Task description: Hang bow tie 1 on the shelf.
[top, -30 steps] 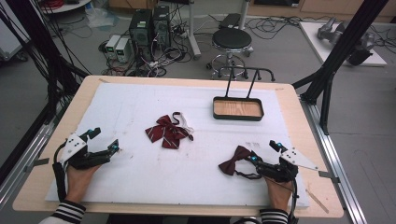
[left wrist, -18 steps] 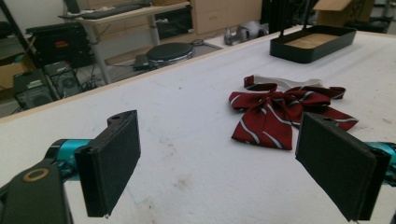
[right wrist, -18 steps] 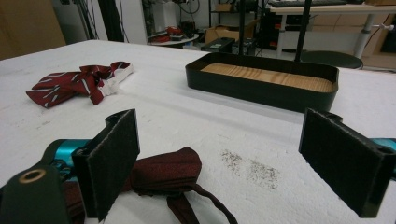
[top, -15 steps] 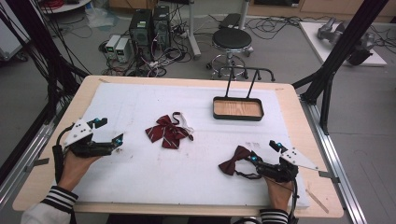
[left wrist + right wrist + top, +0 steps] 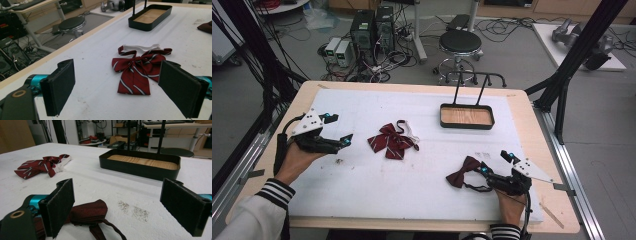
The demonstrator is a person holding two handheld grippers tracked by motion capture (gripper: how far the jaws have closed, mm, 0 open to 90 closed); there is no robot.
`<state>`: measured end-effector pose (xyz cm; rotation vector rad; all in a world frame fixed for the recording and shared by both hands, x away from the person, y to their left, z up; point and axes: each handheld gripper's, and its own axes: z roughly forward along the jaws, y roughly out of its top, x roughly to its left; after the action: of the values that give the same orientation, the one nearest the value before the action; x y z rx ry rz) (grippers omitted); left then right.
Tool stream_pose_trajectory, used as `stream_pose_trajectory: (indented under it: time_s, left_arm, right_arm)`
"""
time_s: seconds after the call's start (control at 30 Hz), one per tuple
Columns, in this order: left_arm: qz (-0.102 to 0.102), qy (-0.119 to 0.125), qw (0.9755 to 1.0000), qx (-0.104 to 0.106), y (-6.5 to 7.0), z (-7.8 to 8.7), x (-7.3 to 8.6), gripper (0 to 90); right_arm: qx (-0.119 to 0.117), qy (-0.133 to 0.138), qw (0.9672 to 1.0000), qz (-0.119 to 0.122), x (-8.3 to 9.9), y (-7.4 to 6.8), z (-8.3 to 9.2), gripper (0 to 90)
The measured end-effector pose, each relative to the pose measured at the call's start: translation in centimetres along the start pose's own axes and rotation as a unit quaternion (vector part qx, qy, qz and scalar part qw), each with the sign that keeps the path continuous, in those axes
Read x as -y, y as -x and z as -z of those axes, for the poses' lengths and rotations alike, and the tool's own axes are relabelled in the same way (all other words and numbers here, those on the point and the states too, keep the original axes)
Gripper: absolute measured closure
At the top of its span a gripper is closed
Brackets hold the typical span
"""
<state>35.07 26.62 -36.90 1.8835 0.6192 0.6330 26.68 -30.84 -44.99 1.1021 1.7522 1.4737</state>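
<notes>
Striped bow tie, dark red with pale stripes and a white strap, lies flat near the middle of the white table cover, well left of the black tray with the wooden floor and tall handle. In the left gripper view the same bow tie sits on the cover ahead of the two black pads, nearer the right-hand pad, with its white strap curling away toward the tray.

The left gripper is held above the cover at the table's left side, tips pointing toward the striped bow tie and apart from it. Its jaws stand wide apart with nothing between them.

A second, plain maroon bow tie lies near the front right of the cover. The right gripper rests low beside it, its near tip just at the tie's right wing. In the right gripper view the maroon bow tie lies on the cover by the left-hand pad, partly behind it, with its dark strap trailing toward the bottom edge; whether the pad touches the cloth cannot be told. These jaws too are spread wide, gripping nothing. Farther off in that view lie the striped bow tie and the tray.
</notes>
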Motion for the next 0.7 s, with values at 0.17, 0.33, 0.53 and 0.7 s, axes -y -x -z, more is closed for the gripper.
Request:
stream_pose_trajectory:
  time_s: [0.17, 0.33, 0.53, 0.7]
  left_arm:
    - [-0.006, -0.015, 0.9998, 0.011, -0.4, -0.8, -0.7, 14.6]
    - [-0.022, -0.026, 0.9991, 0.027, -0.9, -1.7, -1.8, 14.6]
    - [-0.030, -0.044, 0.9971, 0.053, -1.3, -3.5, -2.8, 14.6]
    - [-0.036, -0.060, 0.9955, 0.064, -1.3, -4.7, -3.1, 14.6]
  right_arm:
    - [0.000, 0.001, 1.0000, 0.003, 0.0, 0.0, 0.0, 11.4]
    - [0.000, 0.000, 1.0000, 0.000, 0.0, 0.0, 0.0, 11.5]
    - [0.001, 0.000, 1.0000, 0.000, 0.0, 0.0, 0.0, 11.5]
    - [0.001, 0.004, 1.0000, 0.003, 0.0, 0.1, 0.0, 11.5]
